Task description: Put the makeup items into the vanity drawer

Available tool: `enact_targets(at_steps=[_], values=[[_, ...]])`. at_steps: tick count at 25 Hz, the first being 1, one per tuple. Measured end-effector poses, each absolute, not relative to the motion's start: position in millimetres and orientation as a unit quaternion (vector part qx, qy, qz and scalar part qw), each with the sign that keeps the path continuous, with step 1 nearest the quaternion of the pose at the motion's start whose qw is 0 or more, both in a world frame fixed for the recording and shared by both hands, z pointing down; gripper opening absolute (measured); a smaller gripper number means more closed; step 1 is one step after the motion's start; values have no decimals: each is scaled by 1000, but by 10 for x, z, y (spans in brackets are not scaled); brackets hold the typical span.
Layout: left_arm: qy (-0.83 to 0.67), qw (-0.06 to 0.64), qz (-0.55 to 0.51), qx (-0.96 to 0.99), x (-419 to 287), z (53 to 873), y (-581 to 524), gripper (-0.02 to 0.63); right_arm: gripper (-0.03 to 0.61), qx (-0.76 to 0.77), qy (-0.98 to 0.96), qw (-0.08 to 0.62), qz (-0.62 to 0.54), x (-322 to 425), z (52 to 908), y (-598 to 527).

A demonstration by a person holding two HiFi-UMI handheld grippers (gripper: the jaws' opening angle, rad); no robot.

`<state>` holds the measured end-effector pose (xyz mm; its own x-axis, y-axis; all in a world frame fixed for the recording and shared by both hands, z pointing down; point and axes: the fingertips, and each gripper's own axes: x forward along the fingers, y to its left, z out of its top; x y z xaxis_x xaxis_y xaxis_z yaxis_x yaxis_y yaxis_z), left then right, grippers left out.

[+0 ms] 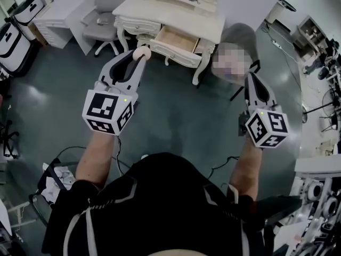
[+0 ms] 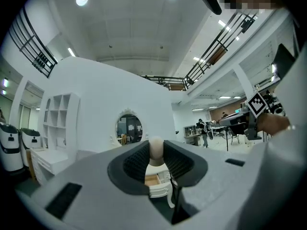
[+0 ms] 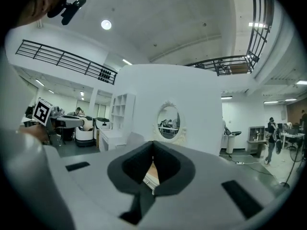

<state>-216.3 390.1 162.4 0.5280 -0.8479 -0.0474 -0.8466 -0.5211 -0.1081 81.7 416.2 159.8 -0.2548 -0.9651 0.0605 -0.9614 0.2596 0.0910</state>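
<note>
Left tongs: your left gripper [image 2: 156, 153] pinches a small beige egg-shaped makeup sponge [image 1: 141, 52] by its sides.
Right tongs: your right gripper [image 3: 153, 147] is closed on nothing.
Feel: probably soft and light; squeeze gently.
Drawer: pulled-out wooden drawer [image 1: 178, 39] at 12 o'clock.

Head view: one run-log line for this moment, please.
left gripper: shut on beige item | right gripper: shut, empty | drawer: open | vanity: ahead, both grippers short of it
</note>
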Motion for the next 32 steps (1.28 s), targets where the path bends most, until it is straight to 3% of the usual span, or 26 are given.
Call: enact_targets(at_steps=[32], values=[[479, 49, 4, -877, -2823, 1850, 3744, 94, 5, 608, -792, 57, -29, 105, 1705, 4033]])
